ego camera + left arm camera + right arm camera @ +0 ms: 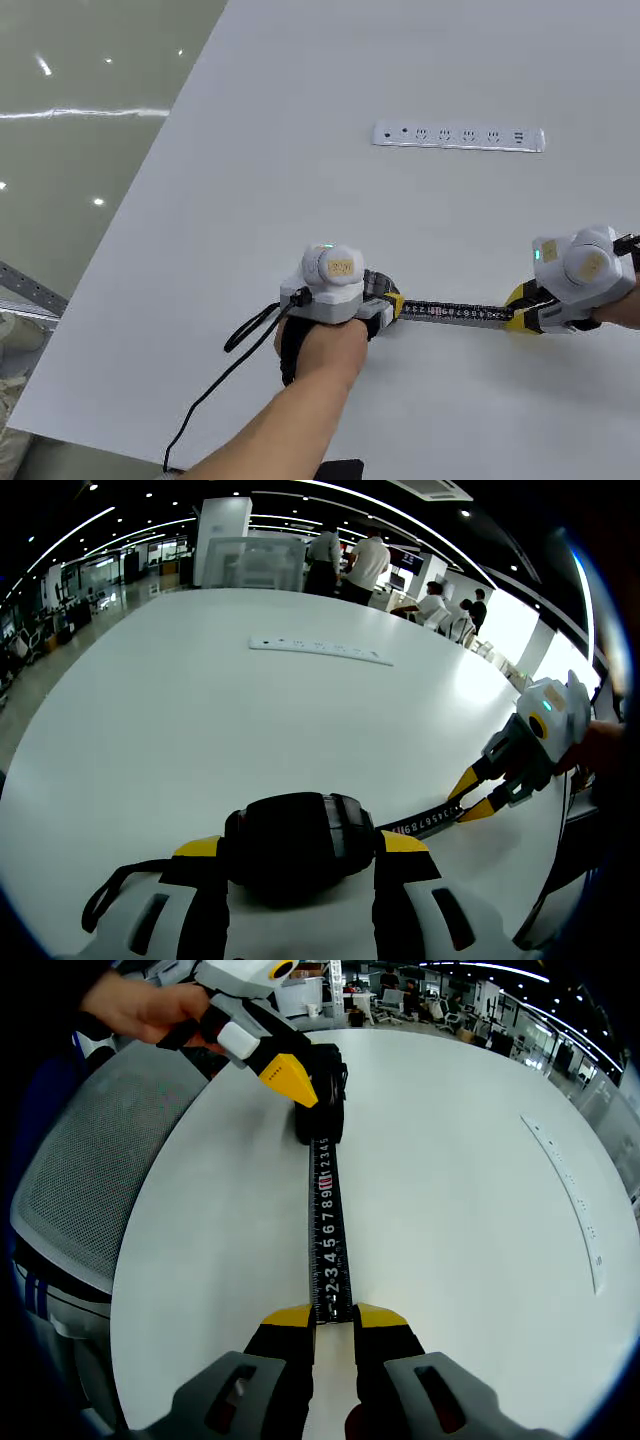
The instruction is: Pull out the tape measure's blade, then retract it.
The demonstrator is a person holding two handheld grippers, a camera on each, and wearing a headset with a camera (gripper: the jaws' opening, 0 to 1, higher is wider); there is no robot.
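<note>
Left gripper: yellow-tipped fingers set moderately apart, one on each side of the black tape measure case and closed against its flanks. The case sits low at the white table, near its front edge. Left hand: wrapped around the gripper body from behind, with the forearm coming up from the lower edge of the head view and a black cable trailing off to the left. Right gripper: fingers drawn nearly together, pinching the free end of the blade between their tips. The gripper is held level and faces the left gripper across the table. Blade: partly drawn out, running straight between the case and the right gripper's tips, with black numerals visible up to the first red mark. Power strip: white, lying flat farther back on the table, well apart from both grippers.
</note>
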